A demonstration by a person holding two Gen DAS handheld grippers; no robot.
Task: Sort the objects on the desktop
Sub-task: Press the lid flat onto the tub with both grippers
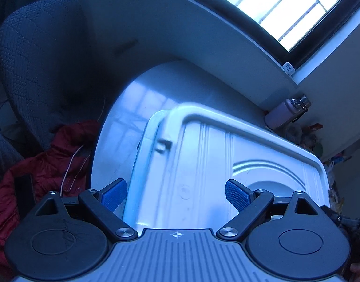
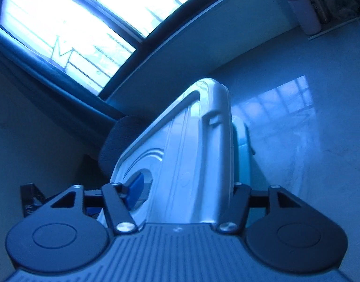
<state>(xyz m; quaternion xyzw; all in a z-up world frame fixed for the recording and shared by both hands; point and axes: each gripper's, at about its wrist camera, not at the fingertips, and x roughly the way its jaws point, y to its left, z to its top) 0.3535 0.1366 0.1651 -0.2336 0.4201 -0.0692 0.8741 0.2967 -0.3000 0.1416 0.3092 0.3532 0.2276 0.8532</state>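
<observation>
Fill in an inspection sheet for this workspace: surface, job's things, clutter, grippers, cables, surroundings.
Surface: glossy white table, window light reflected on it.
Job's things: white lid lying askew over a pale storage box, whose contents are hidden.
Clutter: lilac bottle and bags at the table's far end.
Grippers: left gripper open above the lid, nothing held. Right gripper straddles the lid's edge; contact unclear.
Cables: thin white cable across a red jacket.
Surroundings: barred window, grey chair.
</observation>
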